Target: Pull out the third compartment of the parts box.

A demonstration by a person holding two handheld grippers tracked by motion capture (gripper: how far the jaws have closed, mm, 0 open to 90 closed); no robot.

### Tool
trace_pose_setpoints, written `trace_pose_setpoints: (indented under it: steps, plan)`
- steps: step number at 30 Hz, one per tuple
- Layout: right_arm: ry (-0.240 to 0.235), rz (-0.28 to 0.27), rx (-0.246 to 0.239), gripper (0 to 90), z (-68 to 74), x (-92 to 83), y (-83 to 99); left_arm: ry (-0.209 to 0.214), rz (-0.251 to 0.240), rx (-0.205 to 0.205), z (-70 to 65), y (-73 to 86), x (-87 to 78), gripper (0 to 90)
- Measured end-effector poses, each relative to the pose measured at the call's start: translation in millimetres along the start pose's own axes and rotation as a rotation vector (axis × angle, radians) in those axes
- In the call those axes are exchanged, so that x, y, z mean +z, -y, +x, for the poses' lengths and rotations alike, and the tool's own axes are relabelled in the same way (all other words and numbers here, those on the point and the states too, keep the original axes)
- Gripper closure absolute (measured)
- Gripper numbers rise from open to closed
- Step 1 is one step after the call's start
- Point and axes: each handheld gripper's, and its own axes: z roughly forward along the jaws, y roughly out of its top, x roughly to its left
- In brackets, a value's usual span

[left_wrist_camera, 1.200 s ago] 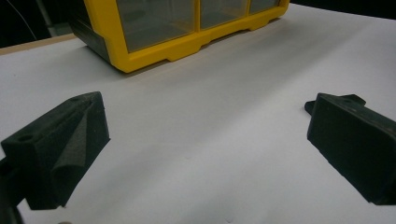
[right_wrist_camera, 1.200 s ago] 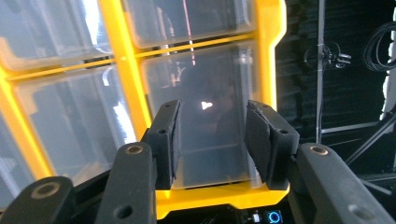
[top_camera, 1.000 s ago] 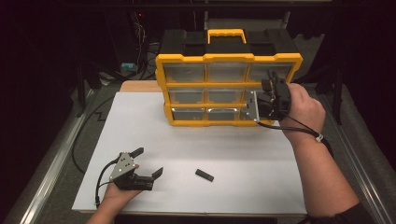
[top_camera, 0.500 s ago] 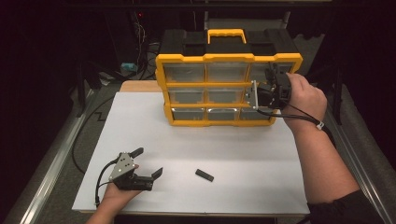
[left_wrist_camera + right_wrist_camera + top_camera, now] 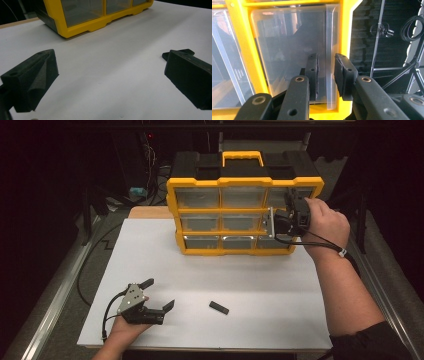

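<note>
Right gripper [image 5: 325, 75]: jaws just closing, narrow, astride the clear drawer's [image 5: 292, 50] handle lip.
Left gripper [image 5: 159, 296]: wide, nothing between.
Organiser [image 5: 200, 240]: ahead.

— Where's the left gripper [image 5: 159, 294]?
— Low at the near left, resting in an upturned hand, fingers [image 5: 32, 77] spread wide.
— And the right gripper [image 5: 325, 75]?
— Held level on an outstretched forearm, its fingers have just been closing, a narrow gap left between them.
</note>
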Motion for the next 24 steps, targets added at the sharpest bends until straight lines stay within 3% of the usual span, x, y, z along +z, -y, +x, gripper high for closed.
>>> trace_pose_setpoints:
  steps: [10, 24]
  plan:
    - [0.026, 0.008, -0.037, 80.3, 0.9, 0.9, -1.3, 0.001, 0.001, -0.001, 0.2, 0.4, 0.1, 0.2]
    - [0.068, 0.019, -0.043, 83.7, 4.6, 2.0, -3.3, 0.0, 0.0, -0.001, -0.1, 0.4, 0.0, 0.2]
